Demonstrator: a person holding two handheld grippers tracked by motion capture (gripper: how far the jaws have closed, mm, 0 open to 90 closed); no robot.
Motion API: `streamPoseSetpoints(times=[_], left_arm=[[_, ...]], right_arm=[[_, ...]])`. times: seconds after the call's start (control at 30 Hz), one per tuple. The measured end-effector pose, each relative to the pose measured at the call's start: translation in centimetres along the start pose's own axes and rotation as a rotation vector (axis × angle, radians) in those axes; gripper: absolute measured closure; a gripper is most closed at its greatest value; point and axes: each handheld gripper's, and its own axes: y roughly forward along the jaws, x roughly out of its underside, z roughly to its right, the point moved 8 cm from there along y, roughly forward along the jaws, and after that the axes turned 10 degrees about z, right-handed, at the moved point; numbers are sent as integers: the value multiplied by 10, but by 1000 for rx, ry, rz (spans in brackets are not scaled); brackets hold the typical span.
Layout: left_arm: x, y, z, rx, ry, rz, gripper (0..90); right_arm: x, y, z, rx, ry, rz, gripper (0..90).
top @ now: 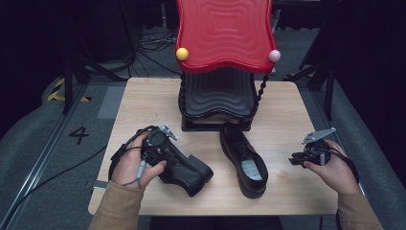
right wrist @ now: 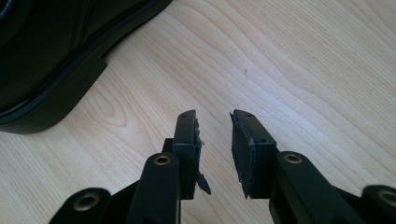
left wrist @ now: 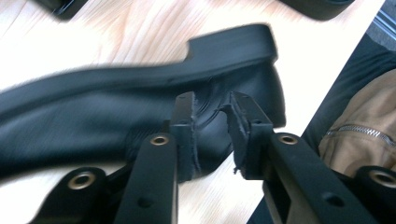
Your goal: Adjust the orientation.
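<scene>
On the wooden bench, just in front of the red-and-black shoe rack, an upright black shoe stands. Left of it, the left tool pinches the heel collar of a second shoe (tipped on its side). Well right of the rack, the right tool hovers above bare wood, jaws parted, holding nothing.

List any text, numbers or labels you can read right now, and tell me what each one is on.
"4": a dark digit on the grey floor left of the table.
The grey patch inside the upright shoe may be a label; it is too small to read.
The tipped shoe, the red rack and both grippers carry no readable text.
</scene>
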Motion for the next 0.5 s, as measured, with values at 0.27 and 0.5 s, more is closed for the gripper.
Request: streamPoseSetpoints(times=[0.27, 0.5], left_arm=[[-17, 30, 16, 38, 62, -41, 788], [-28, 53, 20, 32, 76, -68, 830]], right_arm=[[2, 2, -2, -4, 0, 2, 711], [5, 5, -4, -5, -4, -10, 705]])
